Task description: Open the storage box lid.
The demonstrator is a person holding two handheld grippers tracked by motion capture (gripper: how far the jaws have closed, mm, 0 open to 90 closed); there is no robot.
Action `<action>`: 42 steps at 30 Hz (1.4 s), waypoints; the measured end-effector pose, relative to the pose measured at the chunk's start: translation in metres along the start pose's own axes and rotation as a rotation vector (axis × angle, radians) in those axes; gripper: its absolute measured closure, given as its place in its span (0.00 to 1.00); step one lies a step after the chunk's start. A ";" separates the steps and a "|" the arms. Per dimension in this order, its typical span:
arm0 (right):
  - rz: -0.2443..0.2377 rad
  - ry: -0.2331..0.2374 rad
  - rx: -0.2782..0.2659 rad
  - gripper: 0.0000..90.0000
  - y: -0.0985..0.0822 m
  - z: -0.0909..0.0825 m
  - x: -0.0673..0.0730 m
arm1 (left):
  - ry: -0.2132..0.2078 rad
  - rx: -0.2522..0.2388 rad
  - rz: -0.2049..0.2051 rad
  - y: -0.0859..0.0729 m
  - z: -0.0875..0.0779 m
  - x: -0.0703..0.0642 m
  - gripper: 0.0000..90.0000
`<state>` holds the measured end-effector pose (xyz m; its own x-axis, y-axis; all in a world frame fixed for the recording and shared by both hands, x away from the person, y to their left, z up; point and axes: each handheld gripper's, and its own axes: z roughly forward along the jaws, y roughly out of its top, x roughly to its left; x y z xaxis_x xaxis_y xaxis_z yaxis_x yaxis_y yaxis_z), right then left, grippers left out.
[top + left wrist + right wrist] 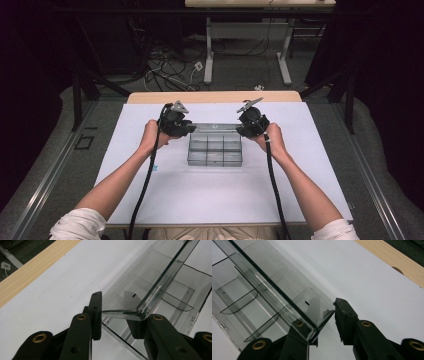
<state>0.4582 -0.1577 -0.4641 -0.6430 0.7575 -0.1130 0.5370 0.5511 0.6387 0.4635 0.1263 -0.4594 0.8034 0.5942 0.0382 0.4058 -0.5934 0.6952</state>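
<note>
step: we read it as lifting the hinged lid (215,127) of the clear compartment box (215,151), one gripper per lid corner
box: centre of high view, on white mat (150,200)
left gripper (117,322): pinching lid's corner, lower middle of its view
right gripper (322,326): straddles the other corner; far pad looks just off, we can't tell if clamped
next: we'd swing both ends together, evenly

Black jaws, brass rivets; black cables; white sleeves (80,220).
</note>
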 end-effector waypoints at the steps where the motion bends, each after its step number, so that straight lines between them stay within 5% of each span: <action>1: 0.002 0.005 -0.011 0.82 0.000 0.001 0.000 | -0.005 0.005 0.000 0.000 -0.001 0.001 0.76; 8: 0.009 0.000 -0.003 0.83 0.000 0.007 -0.003 | -0.026 -0.015 -0.053 -0.004 0.004 0.012 0.78; 31: 0.031 0.008 -0.007 0.83 -0.002 0.027 -0.013 | 0.019 0.012 -0.103 -0.009 0.034 0.020 0.78; 42: 0.057 0.022 -0.001 0.82 -0.003 0.030 -0.015 | 0.019 -0.003 -0.126 -0.011 0.033 0.020 0.78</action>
<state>0.4825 -0.1597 -0.4875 -0.6229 0.7800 -0.0595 0.5730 0.5067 0.6441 0.4893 0.1265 -0.4904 0.7374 0.6745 -0.0360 0.5019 -0.5115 0.6975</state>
